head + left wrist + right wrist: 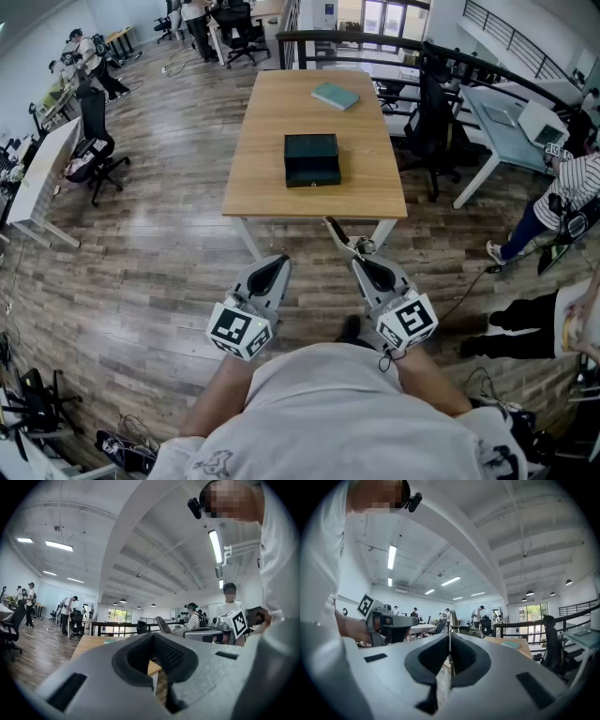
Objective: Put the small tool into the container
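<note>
While R gripper (360, 259) clamps small tool (339, 234) betw. its jaws, tip poking fwd, L gripper (280, 261) sits closed, empty.

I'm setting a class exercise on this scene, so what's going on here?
A person stands at a wooden table with tongs in each hand. The right tongs are shut on a small metal tool, held near the table's front edge. The left tongs are shut with nothing in them. The dark green container sits on the table, apparently closed and untouched.
</note>
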Available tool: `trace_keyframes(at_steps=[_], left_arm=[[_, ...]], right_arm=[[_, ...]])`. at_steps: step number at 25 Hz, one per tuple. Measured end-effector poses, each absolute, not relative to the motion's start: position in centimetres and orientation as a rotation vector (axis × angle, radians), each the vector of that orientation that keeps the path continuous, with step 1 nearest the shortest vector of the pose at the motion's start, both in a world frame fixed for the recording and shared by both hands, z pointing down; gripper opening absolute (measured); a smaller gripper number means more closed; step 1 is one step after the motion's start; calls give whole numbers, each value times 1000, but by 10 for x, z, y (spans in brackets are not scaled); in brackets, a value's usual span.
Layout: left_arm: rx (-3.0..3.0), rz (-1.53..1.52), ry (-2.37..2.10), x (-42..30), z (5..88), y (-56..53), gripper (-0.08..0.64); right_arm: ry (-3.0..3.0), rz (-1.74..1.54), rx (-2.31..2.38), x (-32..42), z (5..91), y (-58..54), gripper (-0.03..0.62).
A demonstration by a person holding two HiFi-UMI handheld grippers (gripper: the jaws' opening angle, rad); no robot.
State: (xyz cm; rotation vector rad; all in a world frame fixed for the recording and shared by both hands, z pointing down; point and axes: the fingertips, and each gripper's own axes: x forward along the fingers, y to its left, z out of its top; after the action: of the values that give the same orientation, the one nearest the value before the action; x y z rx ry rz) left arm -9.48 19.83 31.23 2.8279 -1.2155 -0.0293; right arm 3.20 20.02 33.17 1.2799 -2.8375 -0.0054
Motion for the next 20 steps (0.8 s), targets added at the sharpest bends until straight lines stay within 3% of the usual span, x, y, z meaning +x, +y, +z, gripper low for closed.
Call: trace_keyframes(at_steps=[20], left_arm=[[2792,25,-1260,-57,332,129,6]], right_arm=[[-2843,5,1243,72,350,124,9]])
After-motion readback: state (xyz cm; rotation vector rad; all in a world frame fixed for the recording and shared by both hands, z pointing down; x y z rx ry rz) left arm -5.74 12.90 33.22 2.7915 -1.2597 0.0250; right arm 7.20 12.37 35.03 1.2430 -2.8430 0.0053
